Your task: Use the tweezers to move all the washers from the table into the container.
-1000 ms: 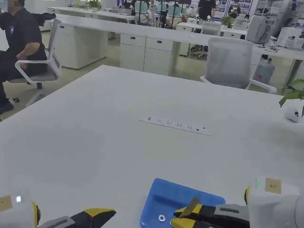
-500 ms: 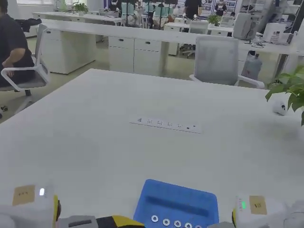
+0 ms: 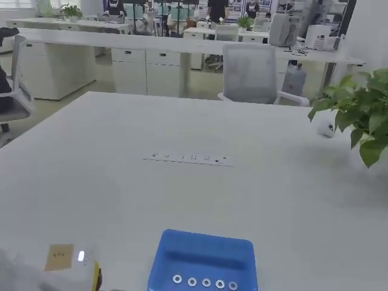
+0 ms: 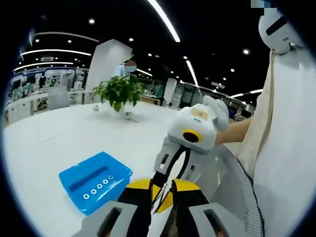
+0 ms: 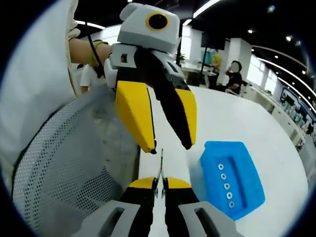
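**Operator:** What has changed since a second ago?

**Spotter:** Your head has swung right. The green leafy plant (image 3: 357,109) now takes up the right edge of the head view. The shallow blue rectangular plastic tray (image 3: 203,257) sits further left along the bottom edge. A second ago, yellow-and-black jaws with the tweezers lay across the tray's lower right corner, and one washer showed. Half a second ago four showed. Now five small silver ring washers (image 3: 206,282) lie in a row along the tray's lower edge.

**Operator:** And my grippers?

**Spotter:** Your right gripper (image 5: 159,183) has its jaws pinched narrow on the thin metal tweezers (image 5: 160,168). Their point rises at the bottom centre of the right gripper view. Your left gripper (image 5: 168,146) hangs from the top of that view with its jaws parted and open space between them. In that picture its fingertips end either side of the tweezers' point, and I cannot tell if they touch it. In the head view, its back end sits in the lower left corner.

**Operator:** What's around, and what's in the way?

**Spotter:** The tray rests on the white table (image 3: 91,182), right of both sets of jaws in the right gripper view. A grey mesh chair back (image 5: 64,168) curves through the lower left there, beside your grippers. In the head view a flush socket strip (image 3: 188,159) lies mid-frame. A grey office chair (image 3: 250,73) stands beyond the table, top centre.
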Available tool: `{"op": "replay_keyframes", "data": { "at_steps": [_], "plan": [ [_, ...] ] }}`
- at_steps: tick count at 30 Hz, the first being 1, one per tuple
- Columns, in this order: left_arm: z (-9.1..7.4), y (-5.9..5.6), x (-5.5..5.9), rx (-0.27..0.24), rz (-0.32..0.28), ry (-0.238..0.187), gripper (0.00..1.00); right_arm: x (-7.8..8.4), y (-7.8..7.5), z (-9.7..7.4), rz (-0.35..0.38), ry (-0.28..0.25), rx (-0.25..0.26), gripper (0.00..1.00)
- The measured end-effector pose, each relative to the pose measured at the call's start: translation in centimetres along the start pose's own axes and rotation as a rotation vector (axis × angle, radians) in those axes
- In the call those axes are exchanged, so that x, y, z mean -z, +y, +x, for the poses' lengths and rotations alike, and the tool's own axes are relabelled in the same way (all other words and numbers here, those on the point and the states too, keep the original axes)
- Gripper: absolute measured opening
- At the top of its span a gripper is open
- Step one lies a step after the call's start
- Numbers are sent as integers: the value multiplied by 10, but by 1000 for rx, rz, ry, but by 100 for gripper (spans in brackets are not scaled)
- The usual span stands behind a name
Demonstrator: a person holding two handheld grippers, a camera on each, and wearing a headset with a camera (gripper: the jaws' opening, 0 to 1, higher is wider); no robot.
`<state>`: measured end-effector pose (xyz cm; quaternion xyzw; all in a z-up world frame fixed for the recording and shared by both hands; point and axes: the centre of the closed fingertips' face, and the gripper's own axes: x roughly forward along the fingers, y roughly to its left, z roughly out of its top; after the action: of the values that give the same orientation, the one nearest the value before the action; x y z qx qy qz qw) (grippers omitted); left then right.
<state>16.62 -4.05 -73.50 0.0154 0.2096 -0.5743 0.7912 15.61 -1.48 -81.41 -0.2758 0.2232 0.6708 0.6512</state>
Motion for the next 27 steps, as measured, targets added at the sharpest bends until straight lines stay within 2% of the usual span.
{"op": "replay_keyframes", "data": {
  "at_steps": [3,9,12,16,20,22,27],
  "plan": [
    [2,-3,0,18,42,19,8,2,3,-2,-1,2,-1,3],
    [3,-8,10,69,120,114,9,5,1,-8,0,13,23,3],
    [6,-11,7,91,144,123,9,5,1,-10,-3,14,32,3],
    [9,-14,10,115,195,162,8,6,1,-11,-13,24,35,3],
    [12,-15,13,133,239,192,2,9,0,-11,-18,34,40,3],
    [13,-13,15,129,280,212,0,9,1,-11,-12,32,40,3],
    [13,-13,18,132,307,236,0,13,0,-11,-7,36,44,3]
  ]
}}
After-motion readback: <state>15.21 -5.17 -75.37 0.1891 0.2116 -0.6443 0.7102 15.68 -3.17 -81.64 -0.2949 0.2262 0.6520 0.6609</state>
